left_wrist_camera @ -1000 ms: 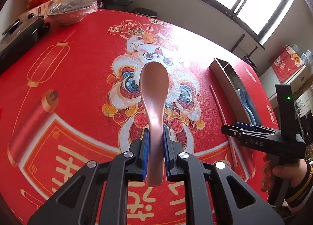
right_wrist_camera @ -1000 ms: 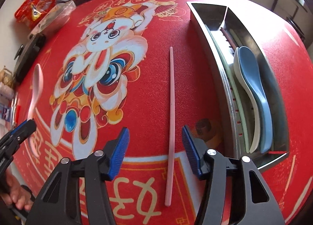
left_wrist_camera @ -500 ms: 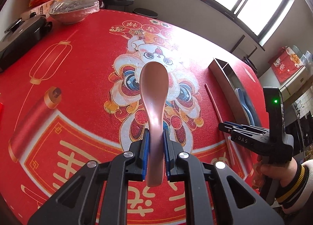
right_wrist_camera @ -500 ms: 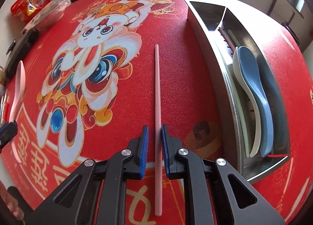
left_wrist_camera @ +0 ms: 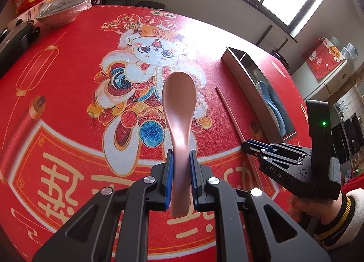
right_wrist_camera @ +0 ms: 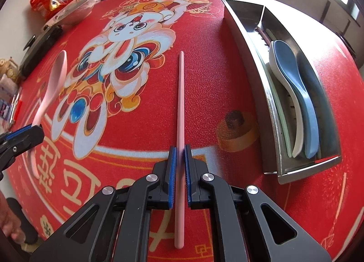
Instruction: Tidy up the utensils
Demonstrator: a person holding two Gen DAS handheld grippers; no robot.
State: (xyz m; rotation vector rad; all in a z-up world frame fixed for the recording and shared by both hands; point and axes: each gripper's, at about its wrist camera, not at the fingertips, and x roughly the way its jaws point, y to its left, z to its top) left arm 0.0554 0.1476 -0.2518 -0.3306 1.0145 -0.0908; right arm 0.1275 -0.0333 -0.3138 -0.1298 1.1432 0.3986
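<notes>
Chopstick (right_wrist_camera: pixel 179 112), pink and left of the steel tray (right_wrist_camera: pixel 270 125), is being pinched by my right gripper (right_wrist_camera: pixel 178 162); my left gripper (left_wrist_camera: pixel 181 166) is clamping the pink spoon (left_wrist_camera: pixel 179 112). Gripped off-centre, the chopstick could be swinging and catching the tray wall.

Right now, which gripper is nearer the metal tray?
Right. The right gripper, shut on the pink chopstick, sits just left of the metal tray. The left gripper, holding the pink spoon, is further left.

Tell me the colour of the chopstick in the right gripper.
Pale pink. The chopstick shows best in the right wrist view, clamped in the right gripper.
</notes>
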